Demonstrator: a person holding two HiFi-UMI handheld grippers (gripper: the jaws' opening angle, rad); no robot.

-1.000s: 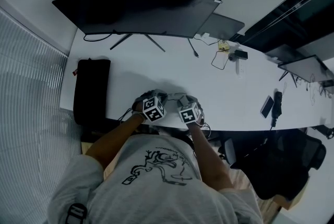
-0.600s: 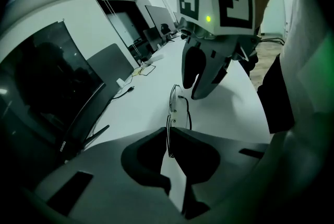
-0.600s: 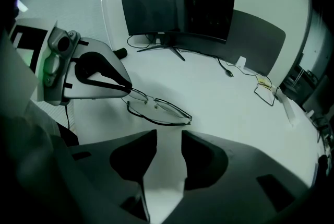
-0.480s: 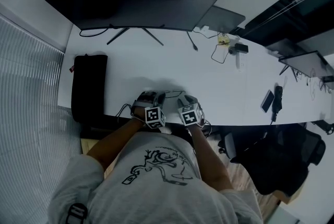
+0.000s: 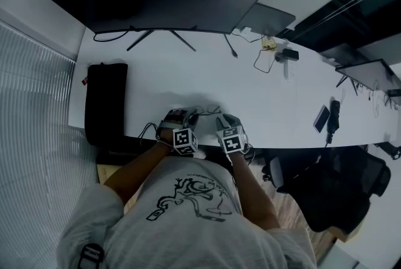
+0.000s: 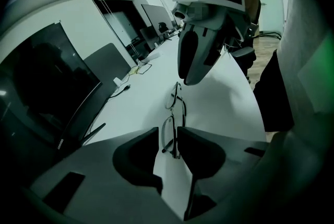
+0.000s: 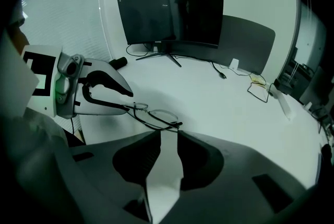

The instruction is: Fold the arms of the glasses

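Thin wire-framed glasses [image 6: 175, 113] lie on the white table [image 5: 263, 98] near its front edge, between my two grippers. One arm seems to lie folded along the lenses [image 7: 156, 116]. My left gripper [image 6: 167, 131] has just been opening. Its jaws stand apart with the near lens end between them, untouched by the pads. My right gripper [image 7: 168, 133] has just been closing. White table still shows in its gap, and the hinge end of the glasses sits right at its tips. In the left gripper view, one of the right gripper's fingers [image 6: 195, 56] hangs over the far end.
A wide dark monitor [image 5: 163, 1] stands at the back of the table. A black case [image 5: 105, 101] lies at the left edge. Cables and a small yellow item [image 5: 268, 54] lie at the back right, a phone [image 5: 322, 118] at the right. A dark chair [image 5: 338, 192] is beside me.
In the head view my left gripper has sunk a little toward the table's front edge and rolled, turning its marker cube. The right gripper has stayed in place.
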